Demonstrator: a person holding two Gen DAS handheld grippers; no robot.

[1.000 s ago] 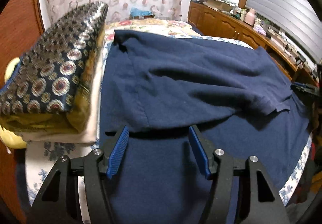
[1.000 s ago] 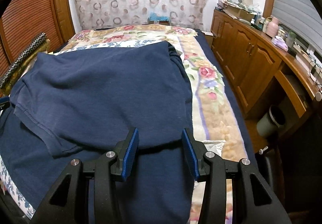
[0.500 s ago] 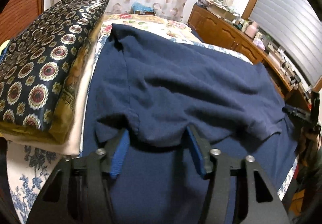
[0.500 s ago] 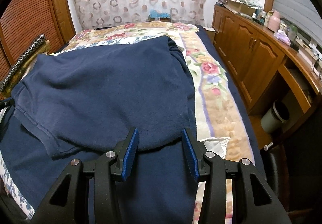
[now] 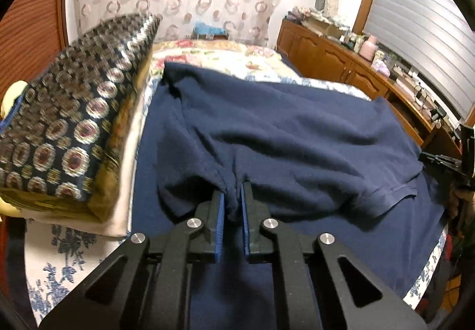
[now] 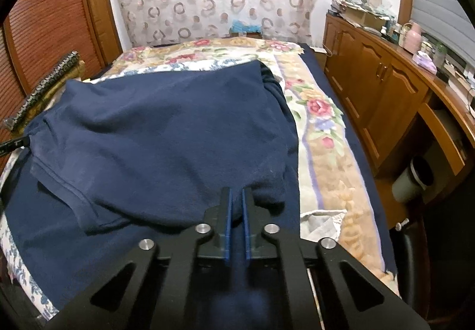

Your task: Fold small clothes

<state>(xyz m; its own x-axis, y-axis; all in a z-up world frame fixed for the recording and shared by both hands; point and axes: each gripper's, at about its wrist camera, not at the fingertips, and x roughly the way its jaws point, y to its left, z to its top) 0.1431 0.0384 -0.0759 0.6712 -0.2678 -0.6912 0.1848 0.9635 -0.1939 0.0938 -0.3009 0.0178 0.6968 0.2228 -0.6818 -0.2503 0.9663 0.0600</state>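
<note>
A navy blue shirt [image 5: 291, 134] lies spread on the bed over a navy cloth, also shown in the right wrist view [image 6: 166, 134]. Its near part is folded back, with a sleeve hem [image 5: 389, 196] lying at the right. My left gripper [image 5: 233, 196] is shut on the shirt's near folded edge, with fabric bunched between the blue pads. My right gripper [image 6: 236, 199] is shut on the same edge near the shirt's right side. The right gripper's body shows at the right edge of the left wrist view [image 5: 445, 160].
A stack of folded patterned bedding [image 5: 68, 128] sits left of the shirt. A floral bedspread [image 6: 320, 134] runs along the right of the bed. Wooden cabinets [image 6: 386, 98] with clutter on top line the right wall. A grey bin [image 6: 412, 181] stands on the floor.
Both grippers moved forward onto the shirt's near folded edge and closed on it; they were open a second ago. The fabric now bunches up at the left gripper.
</note>
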